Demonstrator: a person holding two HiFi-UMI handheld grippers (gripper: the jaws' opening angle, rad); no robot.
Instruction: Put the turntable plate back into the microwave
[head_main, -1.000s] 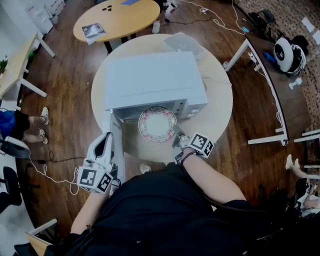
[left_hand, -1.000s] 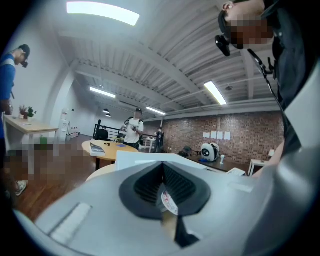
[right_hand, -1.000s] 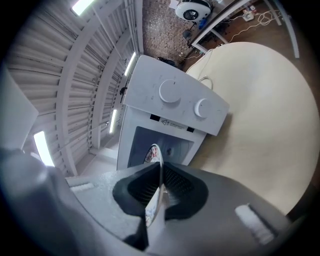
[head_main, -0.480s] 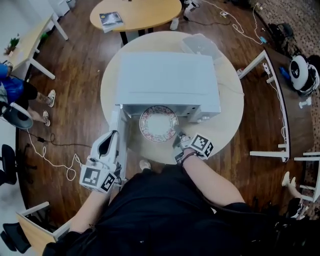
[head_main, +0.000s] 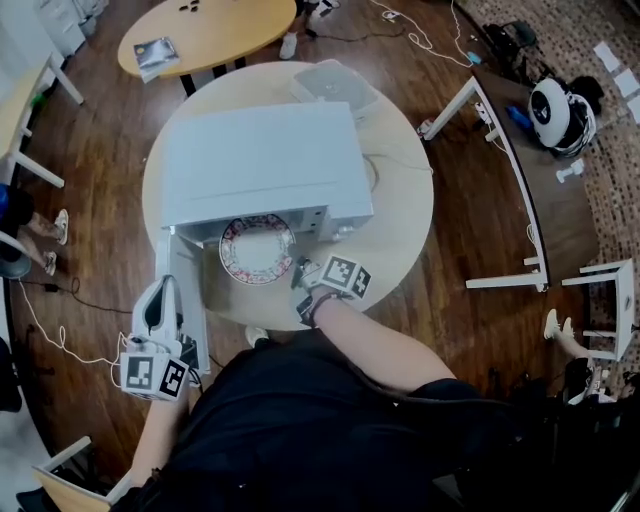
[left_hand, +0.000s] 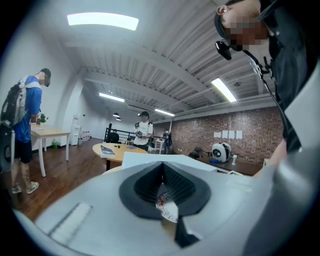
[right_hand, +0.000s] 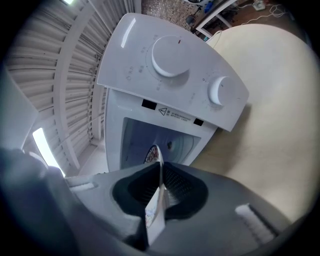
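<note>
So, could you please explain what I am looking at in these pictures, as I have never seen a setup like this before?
There is no robot arm here: a person holds a two-jaw gripper in each hand. The top-down picture comes from a camera on the person's head. The other two come from cameras riding on the grippers, each looking along its own jaws.

On the round table stands a white microwave with its door swung open. The right gripper is clamped on the rim of the patterned turntable plate, which it holds at the mouth of the oven. In the right gripper view you see that plate edge-on between the jaws. The left gripper is beside the open door, with its jaws together and nothing gripped.
</note>
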